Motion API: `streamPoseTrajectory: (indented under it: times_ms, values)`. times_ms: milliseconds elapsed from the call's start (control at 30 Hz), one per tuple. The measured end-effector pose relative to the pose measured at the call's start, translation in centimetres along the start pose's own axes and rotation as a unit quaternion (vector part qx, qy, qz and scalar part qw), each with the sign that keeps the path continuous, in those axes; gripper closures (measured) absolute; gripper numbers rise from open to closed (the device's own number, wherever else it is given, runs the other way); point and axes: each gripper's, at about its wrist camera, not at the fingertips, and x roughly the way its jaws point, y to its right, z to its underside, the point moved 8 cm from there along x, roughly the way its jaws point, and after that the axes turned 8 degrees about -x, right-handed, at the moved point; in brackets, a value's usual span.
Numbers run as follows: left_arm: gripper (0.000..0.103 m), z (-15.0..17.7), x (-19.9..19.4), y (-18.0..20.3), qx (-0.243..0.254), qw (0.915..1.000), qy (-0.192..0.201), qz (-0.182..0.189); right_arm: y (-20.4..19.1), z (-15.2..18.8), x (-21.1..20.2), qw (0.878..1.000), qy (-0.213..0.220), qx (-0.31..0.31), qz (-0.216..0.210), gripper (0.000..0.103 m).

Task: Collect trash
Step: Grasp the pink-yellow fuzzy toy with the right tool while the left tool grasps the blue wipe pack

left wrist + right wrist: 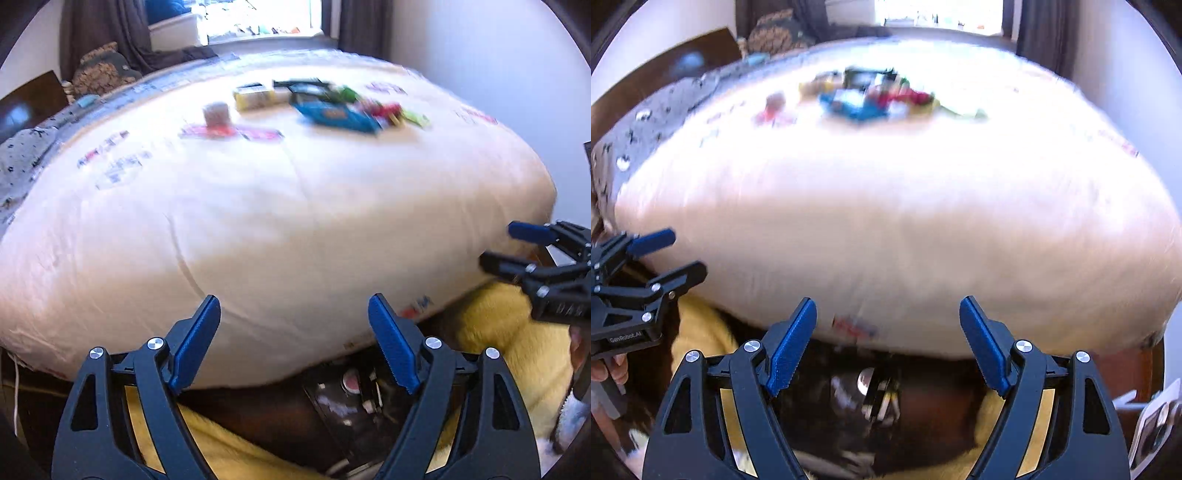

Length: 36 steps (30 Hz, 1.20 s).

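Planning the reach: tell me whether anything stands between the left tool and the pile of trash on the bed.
Nothing visible does. The left tool hangs open at the bed's near edge, and only bare white comforter lies between it and the pile of wrappers and boxes farther back.

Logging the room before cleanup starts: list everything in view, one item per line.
quilt: one, cream-white, covering the bed
trash pile: one blurred cluster, blue, green, red, yellow, black, far centre of the quilt
small cup-like item: one, pale, left of the pile
grey patterned bedding: one, left bed edge
curtains: two, dark, flanking the window
window: one, bright, beyond the bed
yellow fabric: one, below the quilt's near edge
left claw: one, black with blue pads, open
right claw: one, same colours, open
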Motion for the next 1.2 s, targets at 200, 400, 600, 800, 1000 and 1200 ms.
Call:
streamPoseTrajectory:
  times_ms: [200,400,600,800,1000,1200]
  values:
    - [0.025,-3.6,0.7,-1.8,-0.022,0.9995,0.021,-0.012,2.2,-5.6,0.7,0.999,0.052,0.010,-0.007,0.023]
    - [0.018,-6.4,2.2,-2.1,-0.027,0.9993,0.025,-0.011,2.4,-11.3,2.3,0.996,0.087,-0.020,-0.007,0.028]
    - [0.016,-8.1,3.3,-1.4,-0.024,0.9994,0.024,-0.008,2.9,-15.2,4.7,0.994,0.093,-0.061,0.012,0.039]
    - [0.016,-9.3,5.2,-0.3,-0.026,0.9996,0.011,0.006,3.4,-16.5,8.1,0.994,0.067,-0.087,0.017,0.041]
    - [0.016,-10.0,7.0,1.4,-0.016,0.9997,0.000,0.017,4.2,-17.5,9.9,0.996,0.059,-0.071,-0.010,0.050]
    - [0.016,-10.9,8.4,3.4,-0.009,0.9995,-0.006,0.030,4.9,-17.5,9.3,0.995,0.064,-0.073,-0.013,0.069]
